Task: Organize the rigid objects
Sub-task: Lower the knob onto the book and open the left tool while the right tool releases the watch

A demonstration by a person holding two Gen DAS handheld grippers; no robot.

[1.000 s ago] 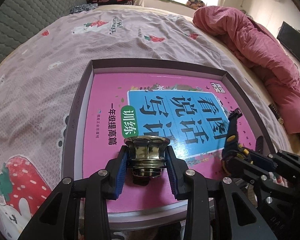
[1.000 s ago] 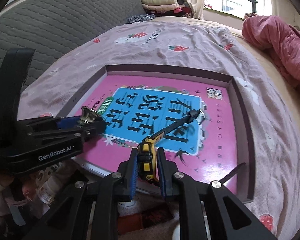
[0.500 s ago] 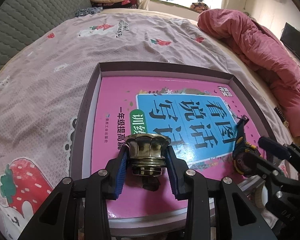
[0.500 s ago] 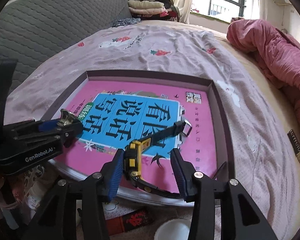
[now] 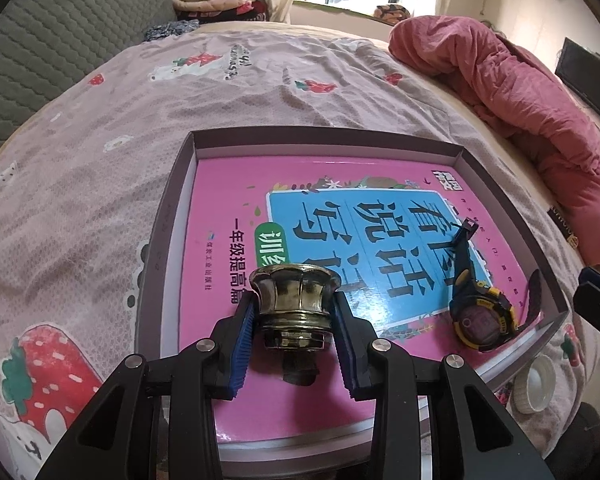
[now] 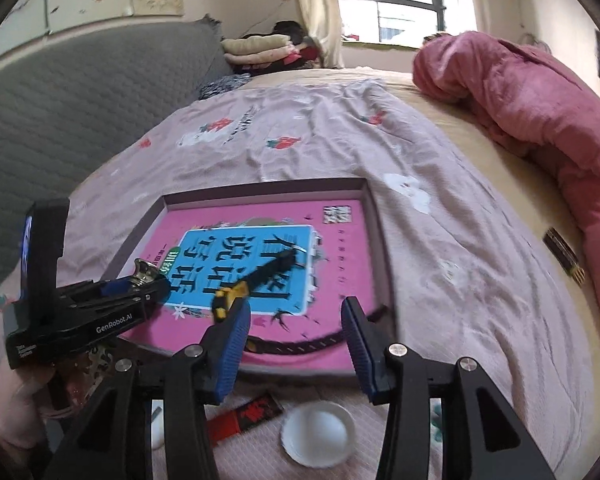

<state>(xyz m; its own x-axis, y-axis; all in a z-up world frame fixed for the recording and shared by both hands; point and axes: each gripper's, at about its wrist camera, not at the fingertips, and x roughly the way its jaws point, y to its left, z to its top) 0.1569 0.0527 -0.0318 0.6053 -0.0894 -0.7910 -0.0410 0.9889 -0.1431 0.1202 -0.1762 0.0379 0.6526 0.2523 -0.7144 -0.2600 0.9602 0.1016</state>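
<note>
My left gripper (image 5: pixel 294 320) is shut on a tarnished brass knob (image 5: pixel 294 300) and holds it just above a pink book (image 5: pixel 228 280). The book lies in a shallow purple-grey box (image 5: pixel 324 136) on the bed. A black and yellow wristwatch (image 5: pixel 482 316) lies free on the book near the box's right front corner. In the right wrist view my right gripper (image 6: pixel 296 320) stands open, a little back from and above the watch (image 6: pixel 236 294), pads clear of it. The left gripper (image 6: pixel 140 292) with the knob (image 6: pixel 146 270) shows at the left there.
A white round lid (image 6: pixel 318 432) and a red-black packet (image 6: pixel 252 416) lie on the strawberry-print sheet in front of the box. A bunched pink quilt (image 5: pixel 520 92) fills the bed's right side. A grey padded headboard (image 6: pixel 80 92) runs along the left.
My right gripper opened and let go of the watch, which now lies on the book, then drew back and upward. The left gripper kept still with the knob.
</note>
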